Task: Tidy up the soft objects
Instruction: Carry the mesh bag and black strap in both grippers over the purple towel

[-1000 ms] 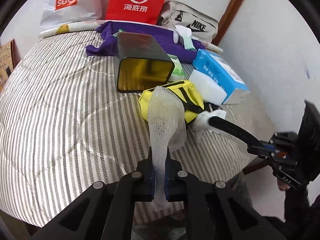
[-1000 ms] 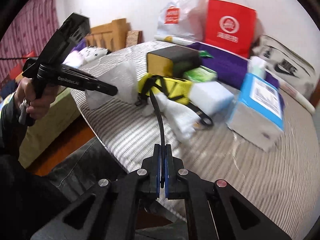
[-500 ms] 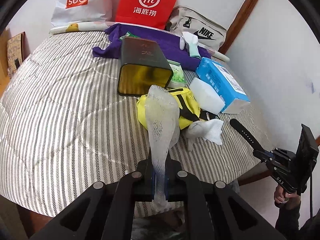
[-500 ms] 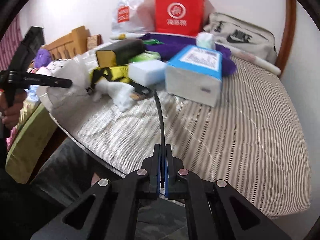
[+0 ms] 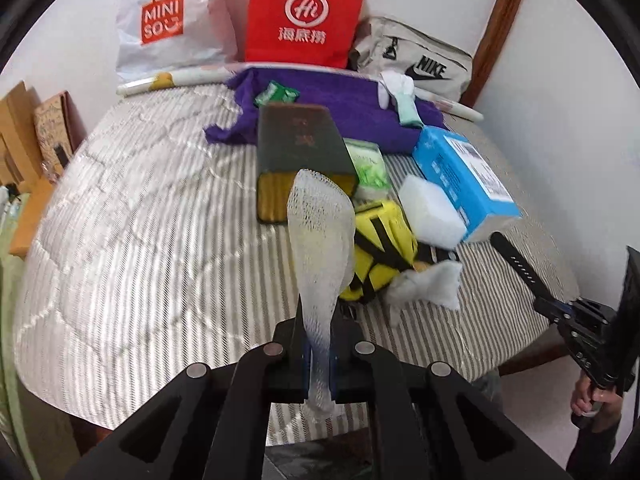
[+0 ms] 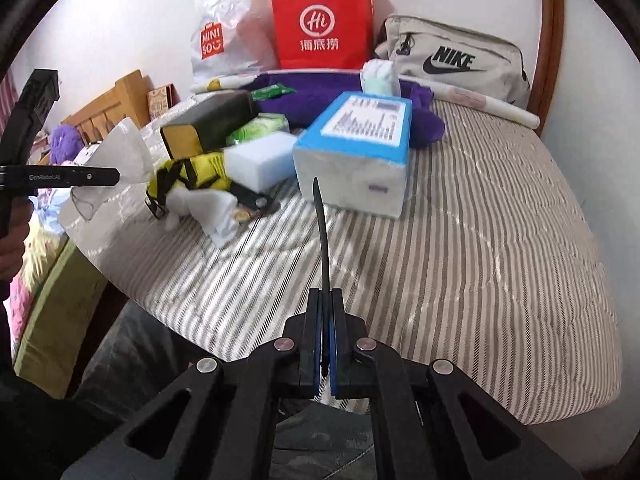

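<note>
My left gripper (image 5: 319, 354) is shut on a white foam net sleeve (image 5: 320, 236) that stands up from the jaws, held over the near edge of the striped bed. It also shows in the right wrist view (image 6: 120, 156). My right gripper (image 6: 325, 344) is shut on a thin black strap (image 6: 322, 236) that curves upward; the strap also shows in the left wrist view (image 5: 516, 262). On the bed lie a yellow pouch with black straps (image 5: 380, 252), a white crumpled cloth (image 5: 432, 284), a white sponge block (image 5: 430, 210) and a purple towel (image 5: 320, 108).
A dark tin box (image 5: 300, 152), a green wipes pack (image 5: 366, 168) and a blue tissue box (image 5: 464, 180) lie by the soft items. A red paper bag (image 5: 304, 12), a Miniso bag (image 5: 168, 24) and a Nike pouch (image 5: 416, 60) line the wall.
My left gripper has drawn back and up with the net sleeve. My right gripper has pulled the black strap away from the yellow pouch, to the right and toward the bed's near edge.
</note>
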### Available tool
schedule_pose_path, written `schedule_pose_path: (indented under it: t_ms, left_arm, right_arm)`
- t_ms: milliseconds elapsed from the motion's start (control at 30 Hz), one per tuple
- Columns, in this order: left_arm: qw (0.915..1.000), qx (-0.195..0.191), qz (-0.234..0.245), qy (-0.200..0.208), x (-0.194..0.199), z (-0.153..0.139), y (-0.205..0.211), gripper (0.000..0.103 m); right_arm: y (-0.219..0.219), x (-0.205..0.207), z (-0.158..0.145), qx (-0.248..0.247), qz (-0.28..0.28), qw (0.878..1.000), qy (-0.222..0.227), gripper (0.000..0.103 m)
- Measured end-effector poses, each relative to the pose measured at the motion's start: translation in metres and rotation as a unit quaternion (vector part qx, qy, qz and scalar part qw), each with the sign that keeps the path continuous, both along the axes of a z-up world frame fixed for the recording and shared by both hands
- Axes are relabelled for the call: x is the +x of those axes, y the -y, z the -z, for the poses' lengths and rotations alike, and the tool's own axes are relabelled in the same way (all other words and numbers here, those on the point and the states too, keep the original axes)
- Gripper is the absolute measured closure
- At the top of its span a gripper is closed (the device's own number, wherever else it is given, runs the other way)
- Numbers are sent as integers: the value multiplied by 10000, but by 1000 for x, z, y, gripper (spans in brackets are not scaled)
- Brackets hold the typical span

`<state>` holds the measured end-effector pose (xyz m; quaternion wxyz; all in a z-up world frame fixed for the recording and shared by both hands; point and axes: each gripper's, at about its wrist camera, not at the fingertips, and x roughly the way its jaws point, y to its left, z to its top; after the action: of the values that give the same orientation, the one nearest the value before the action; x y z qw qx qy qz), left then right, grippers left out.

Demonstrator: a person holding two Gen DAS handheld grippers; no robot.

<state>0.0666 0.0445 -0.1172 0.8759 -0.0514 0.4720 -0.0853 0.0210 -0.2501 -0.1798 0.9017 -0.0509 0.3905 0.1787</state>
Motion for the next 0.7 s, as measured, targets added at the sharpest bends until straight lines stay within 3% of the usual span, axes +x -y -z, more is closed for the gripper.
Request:
schedule_pose_path:
  t_ms: [300,700]
  left_arm:
    - [9991,133,38,401,20,-41,3,96]
    - [9982,192,3,562,75,-62,3,96]
  right_arm:
    - [-1,8,-52,300,-92,9985,448,100]
    - [-7,81,-83,360,46,9979,542,100]
